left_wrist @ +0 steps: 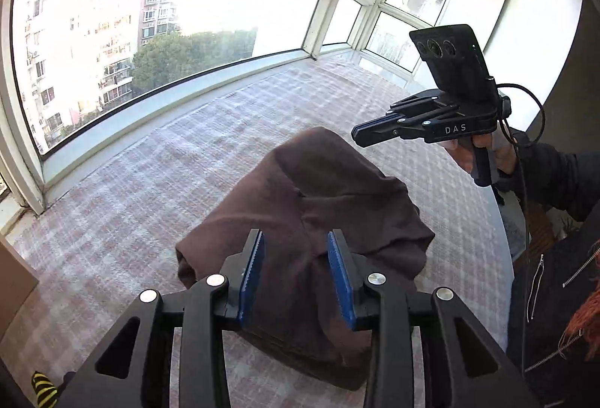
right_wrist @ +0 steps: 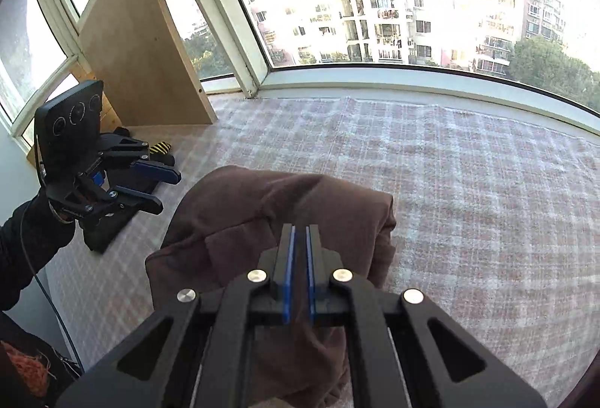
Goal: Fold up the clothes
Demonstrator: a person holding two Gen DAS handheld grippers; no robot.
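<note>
One garment point(left_wrist: 311, 220), brown and thick, lies bundled in a rough rectangle on the plaid-covered surface point(left_wrist: 150, 183), near the person's edge and well short of the window point(left_wrist: 150, 14); its layers overlap with a ridge down the middle and a loose lip toward the near side, so it reads either as a fold nearly done and needing tidying, or as a heap yet to be spread, and the pictures do not settle which. The left tool point(left_wrist: 296, 273) hovers over the near half with its blue pads set wide apart and nothing between them; the right tool point(right_wrist: 300, 269) is raised above the cloth with its pads drawn narrow, almost meeting, and from the left view no cloth hangs from it. Whichever stage this is, good work here means taking an edge, not the bulk; pinch a single clear hem or corner, both tools at matching points, so the layers move together; keep the cloth low and flat against the surface to avoid dragging the stack askew; watch the thick fabric, which may spring out of a shallow pinch.
</note>
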